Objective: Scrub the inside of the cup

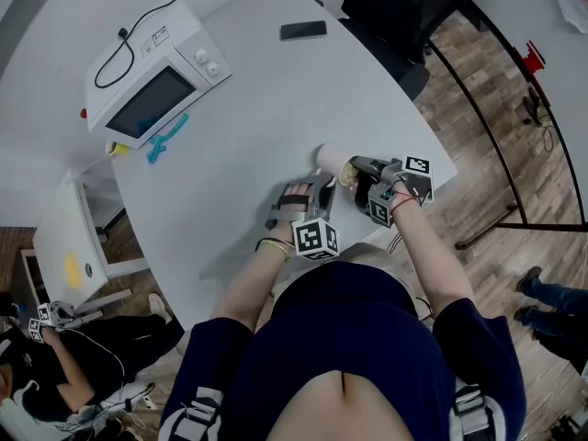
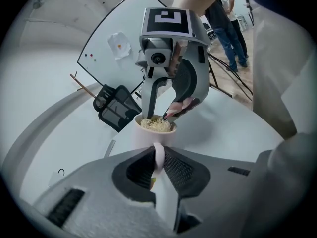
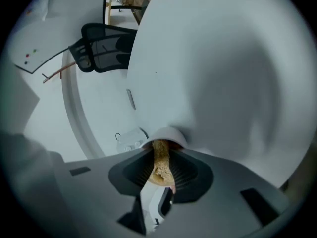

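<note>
While the scrubber (image 2: pixel 156 125) sits in the mouth of the cup (image 2: pixel 154 137), treat the scrub as under way. How clean the inside is can't be judged, because the inner wall is hidden behind the scrubber.

Grips: your left gripper (image 2: pixel 157 158) is drawn in narrow, with its ribbed pads (image 2: pixel 178 170) pinched on the cup's handle (image 2: pixel 158 150). Your right gripper (image 3: pixel 161 166) is clamped on the scrubber, which is squashed thin between the jaws and has its tip at the rim.

Position: the cup is at the near edge of the white table (image 1: pixel 239 108), just in front of you, tipped so its mouth faces the right gripper. I can't tell whether it rests on the table.

Technique:
- Drive the scrubber down to the cup's floor.
- Roll your right wrist so the fibres sweep the wall all the way round, not just one strip.
- The handle is a thin loop, so sideways scrubbing force will probably twist the cup in the left pads.
- Push along the cup's axis, brace with the left, and don't lever on the rim.

Materials:
- The cup is pale, smooth and round with a glazed look, so it is probably hard and slick.
- The scrubber is tan, coarse and fibrous, and it compresses readily.
</note>
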Demonstrator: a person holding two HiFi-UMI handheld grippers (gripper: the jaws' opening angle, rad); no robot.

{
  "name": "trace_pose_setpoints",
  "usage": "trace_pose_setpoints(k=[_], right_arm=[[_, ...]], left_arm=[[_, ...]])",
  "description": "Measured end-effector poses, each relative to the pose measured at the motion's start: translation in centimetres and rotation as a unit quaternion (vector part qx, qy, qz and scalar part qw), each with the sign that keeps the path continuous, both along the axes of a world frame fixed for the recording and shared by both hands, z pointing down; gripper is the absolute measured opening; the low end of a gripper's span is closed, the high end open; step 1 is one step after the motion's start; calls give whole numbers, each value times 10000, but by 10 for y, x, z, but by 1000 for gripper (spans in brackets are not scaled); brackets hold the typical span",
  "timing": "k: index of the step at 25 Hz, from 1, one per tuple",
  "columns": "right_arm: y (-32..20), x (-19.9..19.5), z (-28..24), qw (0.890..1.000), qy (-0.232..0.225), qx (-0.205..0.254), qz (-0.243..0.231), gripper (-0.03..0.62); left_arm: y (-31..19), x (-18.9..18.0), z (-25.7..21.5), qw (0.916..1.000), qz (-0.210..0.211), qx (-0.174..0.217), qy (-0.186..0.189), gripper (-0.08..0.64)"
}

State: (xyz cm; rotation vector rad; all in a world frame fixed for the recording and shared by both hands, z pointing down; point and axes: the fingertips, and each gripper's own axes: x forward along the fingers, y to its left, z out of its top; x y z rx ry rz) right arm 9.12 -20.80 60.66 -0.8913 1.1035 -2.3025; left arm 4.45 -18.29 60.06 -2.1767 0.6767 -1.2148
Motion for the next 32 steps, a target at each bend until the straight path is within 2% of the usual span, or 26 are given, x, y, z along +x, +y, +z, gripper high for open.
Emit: trace_pose_setpoints(k=[4, 14, 19, 22, 24, 26, 28, 32], right_arm=[[3, -1, 1, 9999, -79, -12, 107, 107], [15, 8, -26, 9979, 357, 403, -349, 107], [29, 18, -58, 9935, 446, 920, -495, 107], [33, 22, -75, 9862, 722, 1365, -592, 109], [30, 24, -81, 9771, 1054, 1733, -645, 107], [27, 27, -88, 9609, 1479, 2232, -711, 107], [24, 31, -94, 9363, 2016, 2755, -820, 109], [20, 31, -108, 8847, 2875, 3571, -840, 108]], left_arm=[[2, -3, 3, 10000, -25, -43, -40, 57], [-3, -11, 4, 9976, -468, -364, 366, 55], [-9, -17, 4, 9889, -910, -782, 881, 55], [-12, -20, 4, 9803, -1162, -1051, 1199, 55], [-15, -24, 5, 9695, -1427, -1299, 1512, 55], [-17, -29, 6, 9518, -1758, -1632, 1911, 54], [-20, -32, 5, 9295, -2064, -1990, 2318, 54], [-26, -40, -1, 8789, -2585, -2598, 3054, 54]])
